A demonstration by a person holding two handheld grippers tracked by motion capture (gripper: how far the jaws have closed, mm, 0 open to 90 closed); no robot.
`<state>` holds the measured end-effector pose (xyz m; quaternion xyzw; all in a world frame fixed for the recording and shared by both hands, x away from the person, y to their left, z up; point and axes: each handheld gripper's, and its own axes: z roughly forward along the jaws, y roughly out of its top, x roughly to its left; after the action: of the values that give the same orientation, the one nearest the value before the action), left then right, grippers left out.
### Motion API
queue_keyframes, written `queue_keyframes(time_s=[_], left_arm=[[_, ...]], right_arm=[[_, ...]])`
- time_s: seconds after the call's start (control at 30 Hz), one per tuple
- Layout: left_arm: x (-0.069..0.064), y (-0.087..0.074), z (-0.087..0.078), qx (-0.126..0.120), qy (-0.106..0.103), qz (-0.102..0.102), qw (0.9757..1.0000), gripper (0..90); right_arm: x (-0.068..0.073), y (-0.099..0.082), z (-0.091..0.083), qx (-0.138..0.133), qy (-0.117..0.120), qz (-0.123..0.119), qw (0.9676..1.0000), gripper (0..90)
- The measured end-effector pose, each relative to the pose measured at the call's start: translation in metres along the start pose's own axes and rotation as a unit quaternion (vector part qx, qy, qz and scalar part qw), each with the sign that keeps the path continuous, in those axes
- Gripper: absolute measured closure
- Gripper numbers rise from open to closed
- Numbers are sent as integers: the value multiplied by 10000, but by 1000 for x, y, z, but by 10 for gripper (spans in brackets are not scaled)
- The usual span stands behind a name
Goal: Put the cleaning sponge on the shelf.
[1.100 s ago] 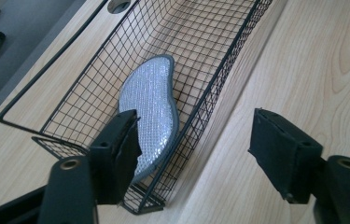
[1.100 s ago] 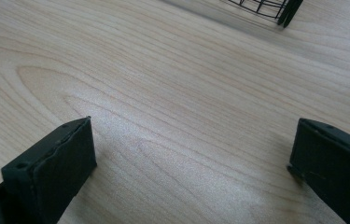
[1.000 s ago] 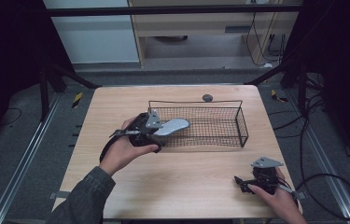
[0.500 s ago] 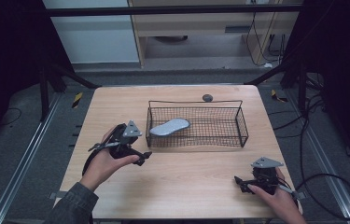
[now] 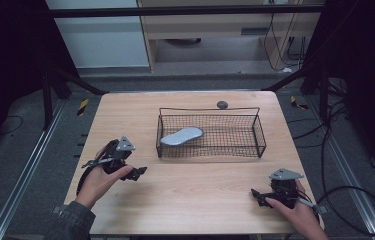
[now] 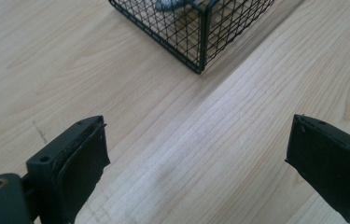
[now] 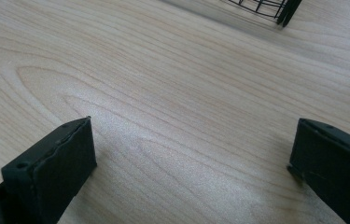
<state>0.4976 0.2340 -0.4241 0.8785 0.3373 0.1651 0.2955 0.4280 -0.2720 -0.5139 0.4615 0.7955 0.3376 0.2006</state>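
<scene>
Resting low over the wooden table (image 5: 195, 190), jaws wide and empty: left gripper (image 5: 137, 172), right gripper (image 5: 255, 194); grey insole (image 5: 181, 136) lies inside wire basket (image 5: 258, 136); placement apparently complete, no next move evident.

My high view looked down on the whole table (image 5: 185, 200); both gripper views skimmed it closely, sharing the basket (image 6: 196, 42).

Black claws (image 5: 137, 173); grey sleeve (image 5: 72, 220)
</scene>
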Motion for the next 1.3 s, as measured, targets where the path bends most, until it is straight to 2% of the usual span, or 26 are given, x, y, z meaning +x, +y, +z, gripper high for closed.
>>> queue_keyframes(time_s=[0.2,0.67,1.0,1.3], left_arm=[[7,-11,6,112,54,-94,9999,49],[19,-33,22,376,321,-202,9986,58],[30,-48,30,511,391,-428,9970,59],[40,-59,34,520,472,-651,9954,61]], right_arm=[[0,0,0,1,-7,-5,10000,3],[0,0,0,-1,0,2,10000,3],[0,0,0,0,-7,-5,10000,3],[0,0,0,0,1,3,10000,3]])
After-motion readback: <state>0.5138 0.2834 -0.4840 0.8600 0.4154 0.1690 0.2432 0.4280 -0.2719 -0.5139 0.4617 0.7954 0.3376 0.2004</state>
